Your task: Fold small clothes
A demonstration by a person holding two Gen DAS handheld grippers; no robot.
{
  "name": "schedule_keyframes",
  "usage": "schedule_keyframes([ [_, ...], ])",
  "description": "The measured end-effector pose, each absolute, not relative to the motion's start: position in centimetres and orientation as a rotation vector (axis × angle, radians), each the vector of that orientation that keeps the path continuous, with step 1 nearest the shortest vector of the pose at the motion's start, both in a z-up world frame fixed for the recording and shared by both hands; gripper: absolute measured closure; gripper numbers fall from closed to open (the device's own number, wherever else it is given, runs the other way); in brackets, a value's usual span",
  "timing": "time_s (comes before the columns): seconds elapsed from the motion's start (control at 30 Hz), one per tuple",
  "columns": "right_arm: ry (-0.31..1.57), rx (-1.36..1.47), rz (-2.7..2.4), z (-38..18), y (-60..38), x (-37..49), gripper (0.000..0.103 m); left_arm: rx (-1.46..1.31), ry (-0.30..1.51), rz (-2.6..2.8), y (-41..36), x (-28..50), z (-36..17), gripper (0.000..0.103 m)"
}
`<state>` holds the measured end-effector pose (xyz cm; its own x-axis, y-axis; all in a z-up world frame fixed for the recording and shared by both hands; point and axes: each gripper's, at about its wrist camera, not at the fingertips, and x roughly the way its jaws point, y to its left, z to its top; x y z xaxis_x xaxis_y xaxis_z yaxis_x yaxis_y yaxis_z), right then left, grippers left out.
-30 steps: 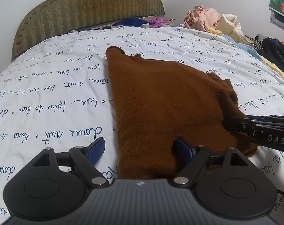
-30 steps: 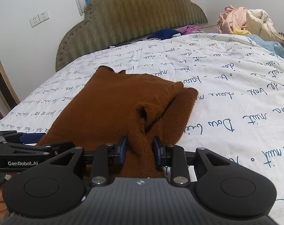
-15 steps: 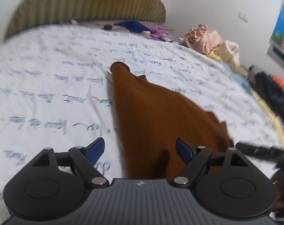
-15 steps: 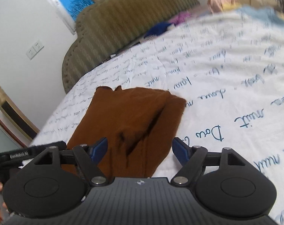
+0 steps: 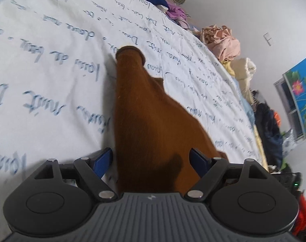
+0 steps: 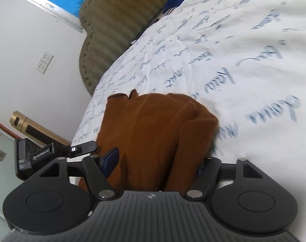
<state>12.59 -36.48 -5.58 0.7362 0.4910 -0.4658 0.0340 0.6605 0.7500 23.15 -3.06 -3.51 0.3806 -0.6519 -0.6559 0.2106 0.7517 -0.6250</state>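
— Grippers first: how did they stand?
— Both spread wide, holding nothing; left gripper point(image 5: 151, 158) and right gripper point(image 6: 159, 162) each straddled the brown garment point(image 5: 153, 125).
— And where was the garment?
— Flat on the white script-printed bedspread point(image 5: 52, 70), a sleeve cuff point(image 5: 129, 53) pointing toward the headboard point(image 6: 116, 20).
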Motion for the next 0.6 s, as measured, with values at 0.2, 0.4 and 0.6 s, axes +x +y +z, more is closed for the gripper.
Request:
schedule_keyframes([
  [0.2, 0.731, 0.850, 0.343, -6.3, -36.6, 16.5, 0.049, -0.562, 1.046, -0.616, -4.1, 26.4, -4.4, 0.020],
  [0.4, 0.738, 0.812, 0.350, -6.3, -36.3, 18.2, 0.068, -0.587, 1.018, -0.632, -4.9, 28.6, -4.7, 0.032],
  [0.6, 0.682, 0.729, 0.342, -5.8, -35.8, 17.6, 0.073, -0.511, 0.992, -0.605, -6.0, 29.0, -4.8, 0.085],
])
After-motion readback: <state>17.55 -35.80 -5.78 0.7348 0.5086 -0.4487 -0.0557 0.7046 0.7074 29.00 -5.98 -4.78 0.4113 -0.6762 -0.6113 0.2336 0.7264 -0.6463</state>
